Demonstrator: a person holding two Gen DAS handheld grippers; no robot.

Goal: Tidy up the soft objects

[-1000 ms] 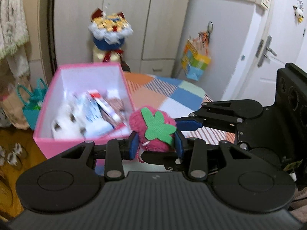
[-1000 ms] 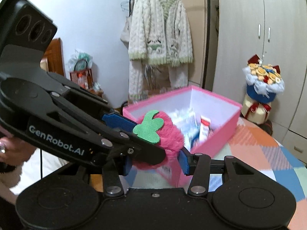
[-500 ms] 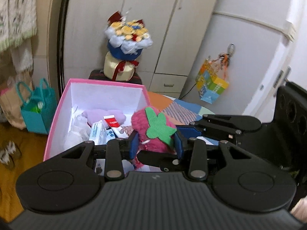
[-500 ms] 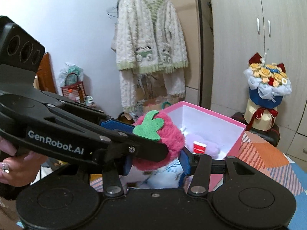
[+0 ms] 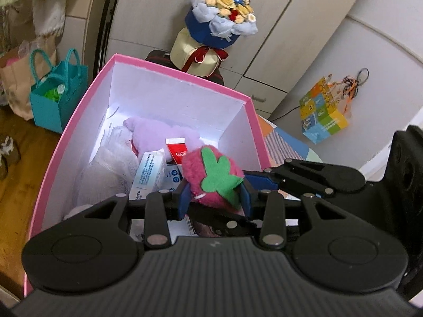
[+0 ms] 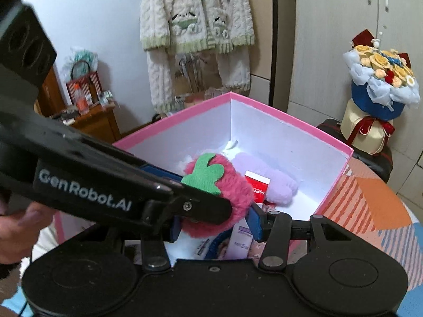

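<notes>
A fuzzy pink plush strawberry [image 5: 211, 177] [image 6: 224, 185] with a green felt leaf hangs over the inside of the pink box [image 5: 179, 75] [image 6: 290, 121]. My left gripper [image 5: 214, 200] is shut on it, blue pads pressing both sides. My right gripper [image 6: 215, 227] is shut on the same strawberry from another side, crossing the left one. In the box lie a lilac plush [image 5: 158, 134] [image 6: 267, 182], a red toothpaste carton [image 5: 175, 150], white mesh fabric [image 5: 111, 163] and blue-and-white cartons [image 5: 150, 174].
The box stands on a patchwork tablecloth [image 6: 370, 206]. Behind it is a flower bouquet [image 5: 219, 26] [image 6: 380, 79] before wardrobe doors. A teal bag [image 5: 58, 95] sits on the floor at left. A cardigan [image 6: 195, 26] hangs on the wall. A person's hand [image 6: 18, 232] holds the left gripper.
Both grippers have carried the strawberry from beside the box's near wall to above its contents, and lower. The left gripper has rolled. The grip has not changed.
</notes>
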